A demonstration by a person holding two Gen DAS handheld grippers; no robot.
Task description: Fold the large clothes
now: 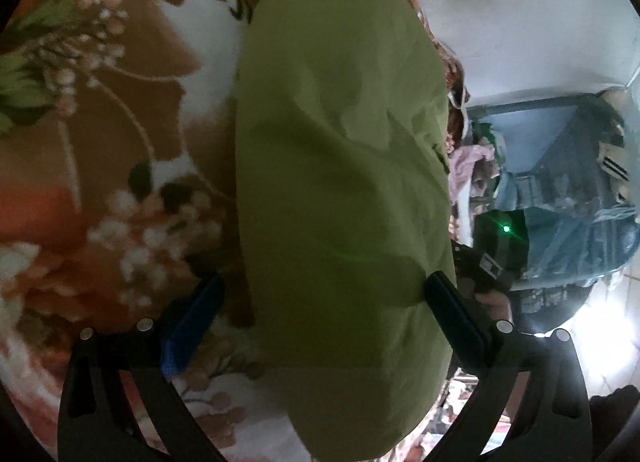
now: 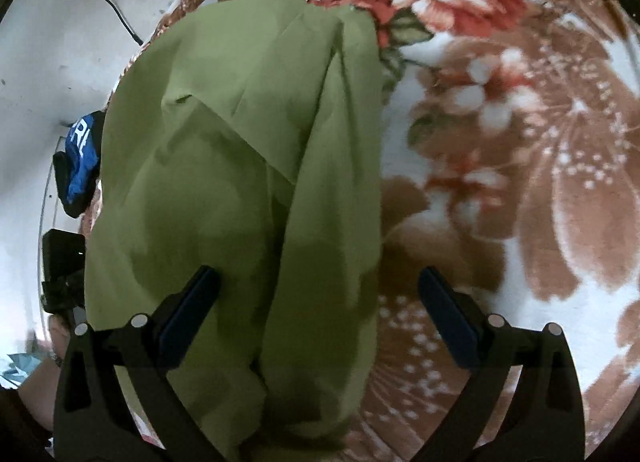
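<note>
Olive-green woven cloth, one large garment [image 1: 340, 190], lying in a long, partly folded strip on a floral blanket [image 1: 120, 150] in brown, white and red, close to the blanket's edge.

Left gripper [image 1: 326, 294]: spread wide, straddling the strip, holding nothing; one finger looks to touch the cloth's edge.

Right gripper [image 2: 318, 290]: spread wide, holding nothing; one finger [image 2: 196, 294] over the cloth, the other over bare blanket.

Condition: a loose ridge [image 2: 320, 166] runs lengthwise; surface creased.

Handling advice: likely next, a crosswise fold. Pinch both layers at the near corners, lift evenly, lay end over end, keep the edges aligned, and smooth the ridge first.
</note>
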